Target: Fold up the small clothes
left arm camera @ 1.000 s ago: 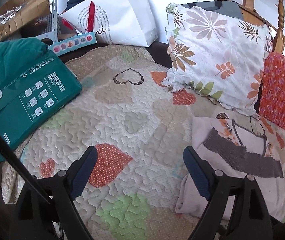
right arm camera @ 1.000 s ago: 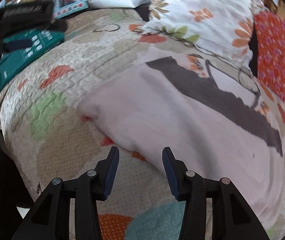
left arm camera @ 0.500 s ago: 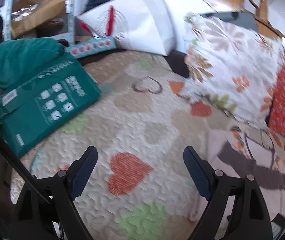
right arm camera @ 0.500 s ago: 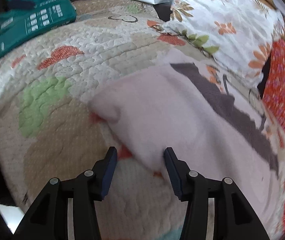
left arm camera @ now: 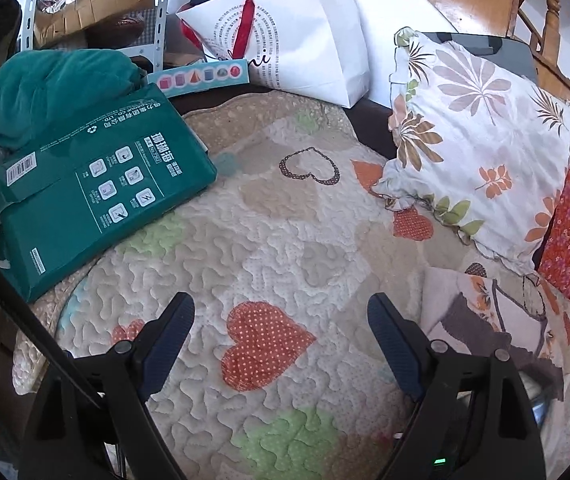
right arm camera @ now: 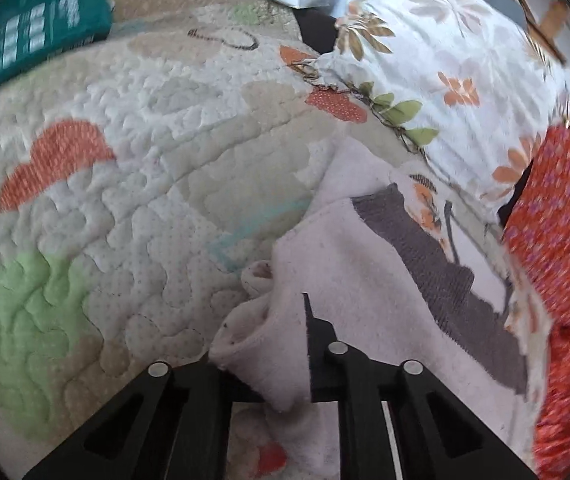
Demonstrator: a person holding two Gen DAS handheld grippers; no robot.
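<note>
Right claw clamped on garment

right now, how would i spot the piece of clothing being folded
Start at the heart-patterned quilt and go to its side by the leaf-print pillow. The pale pink garment lies there, marked by a dark grey band and orange print; the right claw is shut on its near edge.

Green box beside floral pillow
</note>
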